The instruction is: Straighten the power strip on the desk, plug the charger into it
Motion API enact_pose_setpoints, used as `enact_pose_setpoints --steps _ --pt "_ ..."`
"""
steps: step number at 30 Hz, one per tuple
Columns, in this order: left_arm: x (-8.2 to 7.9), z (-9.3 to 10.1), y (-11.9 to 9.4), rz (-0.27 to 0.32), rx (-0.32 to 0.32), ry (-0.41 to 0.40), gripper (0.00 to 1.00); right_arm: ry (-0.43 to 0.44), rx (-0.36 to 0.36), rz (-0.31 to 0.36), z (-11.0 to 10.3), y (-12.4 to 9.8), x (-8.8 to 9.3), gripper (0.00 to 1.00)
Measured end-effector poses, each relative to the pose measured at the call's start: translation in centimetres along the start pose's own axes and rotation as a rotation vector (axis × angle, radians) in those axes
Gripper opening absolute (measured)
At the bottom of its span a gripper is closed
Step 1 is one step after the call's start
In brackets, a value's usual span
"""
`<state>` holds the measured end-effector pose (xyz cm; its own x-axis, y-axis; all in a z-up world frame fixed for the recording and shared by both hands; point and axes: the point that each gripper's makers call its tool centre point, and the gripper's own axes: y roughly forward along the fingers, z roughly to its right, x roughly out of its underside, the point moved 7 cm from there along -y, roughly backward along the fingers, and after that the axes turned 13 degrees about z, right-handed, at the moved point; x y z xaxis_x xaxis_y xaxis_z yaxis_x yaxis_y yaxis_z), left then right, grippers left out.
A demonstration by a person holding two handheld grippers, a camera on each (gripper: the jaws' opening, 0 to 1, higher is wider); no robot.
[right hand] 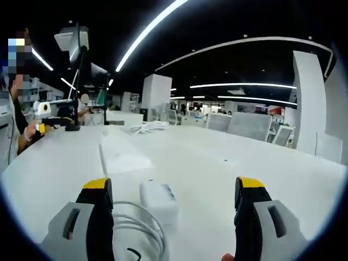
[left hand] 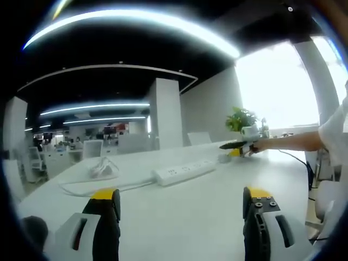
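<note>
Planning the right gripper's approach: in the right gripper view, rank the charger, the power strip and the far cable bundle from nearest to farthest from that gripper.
1. Charger, white, between the open jaws.
2. Power strip, just beyond it, slightly left.
3. Cable bundle, far across the desk, left of centre.

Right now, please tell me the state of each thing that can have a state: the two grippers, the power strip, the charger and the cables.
left gripper: open, holding nothing
right gripper: open, with the charger between its jaws, not gripped
power strip: lying flat on the desk, nothing plugged in as far as I can see
charger: lying on the desk, unplugged
charger cable: loosely coiled beside the charger
white cable bundle: loose heap on the desk
</note>
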<state>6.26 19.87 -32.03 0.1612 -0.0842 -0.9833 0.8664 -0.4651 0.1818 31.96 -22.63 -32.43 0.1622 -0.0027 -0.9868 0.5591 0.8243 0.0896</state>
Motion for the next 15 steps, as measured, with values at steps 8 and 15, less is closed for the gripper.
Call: enact_pose_setpoints --steps 8,15 --pt "0.50 0.86 0.12 0.000 0.009 -0.002 0.96 -0.001 0.015 -0.019 0.48 -0.66 0.62 0.92" --pt "0.64 1.04 0.01 0.000 0.008 -0.003 0.96 0.001 0.019 -0.033 0.51 -0.81 0.96 0.92"
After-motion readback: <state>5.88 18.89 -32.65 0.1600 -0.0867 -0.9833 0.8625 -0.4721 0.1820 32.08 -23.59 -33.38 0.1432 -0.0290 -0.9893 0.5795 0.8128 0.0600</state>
